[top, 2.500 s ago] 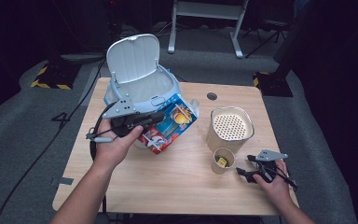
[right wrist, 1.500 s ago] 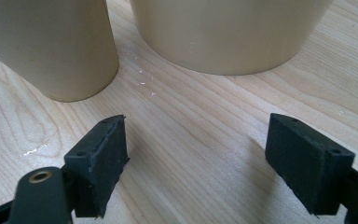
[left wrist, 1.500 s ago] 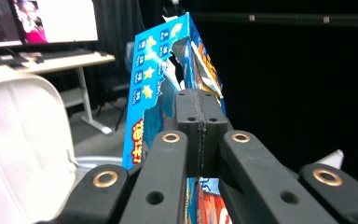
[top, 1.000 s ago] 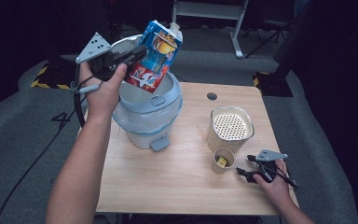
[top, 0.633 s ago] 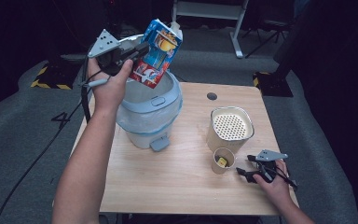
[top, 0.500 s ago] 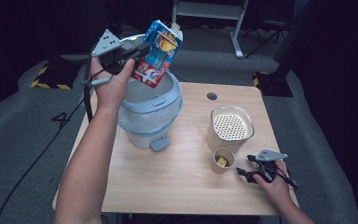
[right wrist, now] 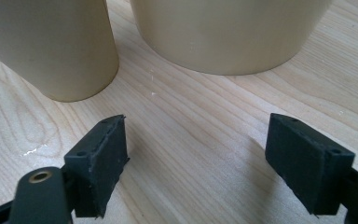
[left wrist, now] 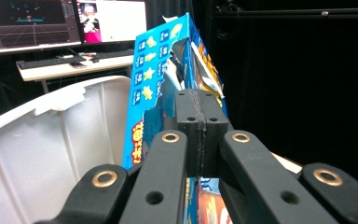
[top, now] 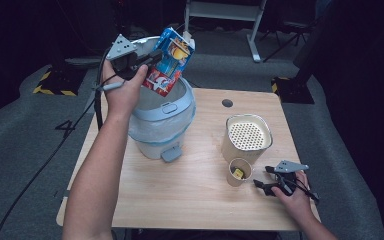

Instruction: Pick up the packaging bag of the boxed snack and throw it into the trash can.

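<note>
A blue and red snack box (top: 171,60) hangs tilted above the open mouth of a pale blue pedal bin (top: 162,125). My left gripper (top: 151,58) is shut on the box's left edge, and the bin's white lid (top: 141,44) stands open behind it. In the left gripper view the closed jaws (left wrist: 200,108) pinch the torn blue box (left wrist: 156,93), with the lid's inside (left wrist: 51,140) to the left. My right gripper (top: 266,185) rests open on the table's front right, and between its jaws (right wrist: 196,154) is bare wood.
A small beige cup (top: 239,172) (right wrist: 51,46) with a yellow piece inside stands just left of the right gripper. Behind it is a larger beige container (top: 247,135) (right wrist: 228,32) with a perforated top. A dark round hole (top: 227,103) marks the wooden table (top: 180,195).
My left gripper raised the box from table height to above the bin, then drifted slightly right over its mouth. The right gripper has stayed where it was.
</note>
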`<state>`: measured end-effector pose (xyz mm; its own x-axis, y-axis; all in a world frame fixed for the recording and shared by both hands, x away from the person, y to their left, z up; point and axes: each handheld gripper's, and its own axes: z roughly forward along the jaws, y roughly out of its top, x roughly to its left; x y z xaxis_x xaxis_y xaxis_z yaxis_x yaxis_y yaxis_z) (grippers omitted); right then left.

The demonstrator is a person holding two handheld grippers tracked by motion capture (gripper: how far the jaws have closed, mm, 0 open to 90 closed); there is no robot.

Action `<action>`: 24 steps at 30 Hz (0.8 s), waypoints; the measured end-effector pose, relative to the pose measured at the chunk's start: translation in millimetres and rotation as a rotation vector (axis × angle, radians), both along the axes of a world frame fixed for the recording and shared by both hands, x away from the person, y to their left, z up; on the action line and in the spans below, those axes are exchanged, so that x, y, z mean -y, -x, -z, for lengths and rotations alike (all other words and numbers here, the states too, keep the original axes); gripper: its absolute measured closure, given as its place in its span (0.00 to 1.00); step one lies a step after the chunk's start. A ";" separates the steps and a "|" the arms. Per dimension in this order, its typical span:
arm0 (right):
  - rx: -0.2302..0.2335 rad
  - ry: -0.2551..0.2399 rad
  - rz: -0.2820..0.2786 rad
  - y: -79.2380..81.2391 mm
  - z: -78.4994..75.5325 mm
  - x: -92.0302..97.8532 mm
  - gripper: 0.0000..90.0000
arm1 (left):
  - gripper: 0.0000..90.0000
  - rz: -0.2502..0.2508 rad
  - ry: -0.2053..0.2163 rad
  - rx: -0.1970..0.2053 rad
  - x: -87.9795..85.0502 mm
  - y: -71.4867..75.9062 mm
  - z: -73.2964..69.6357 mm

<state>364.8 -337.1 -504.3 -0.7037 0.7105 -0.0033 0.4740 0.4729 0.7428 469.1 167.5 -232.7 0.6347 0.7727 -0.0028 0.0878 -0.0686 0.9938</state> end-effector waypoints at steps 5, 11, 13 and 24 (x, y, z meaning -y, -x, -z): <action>0.000 0.000 0.000 0.0 0.0 0.0 0.23 | 0.99 -0.007 -0.026 -0.017 2.9 -2.8 1.5; 0.000 -0.001 0.000 0.0 0.0 0.0 0.23 | 0.99 -0.009 -0.048 -0.030 8.3 -4.6 2.9; 0.000 0.000 0.000 0.0 0.0 0.0 0.23 | 0.99 -0.012 -0.054 -0.032 8.9 -5.2 3.4; 0.000 -0.001 0.000 0.0 0.0 0.0 0.23 | 0.51 -0.032 -0.069 -0.021 3.1 9.2 2.0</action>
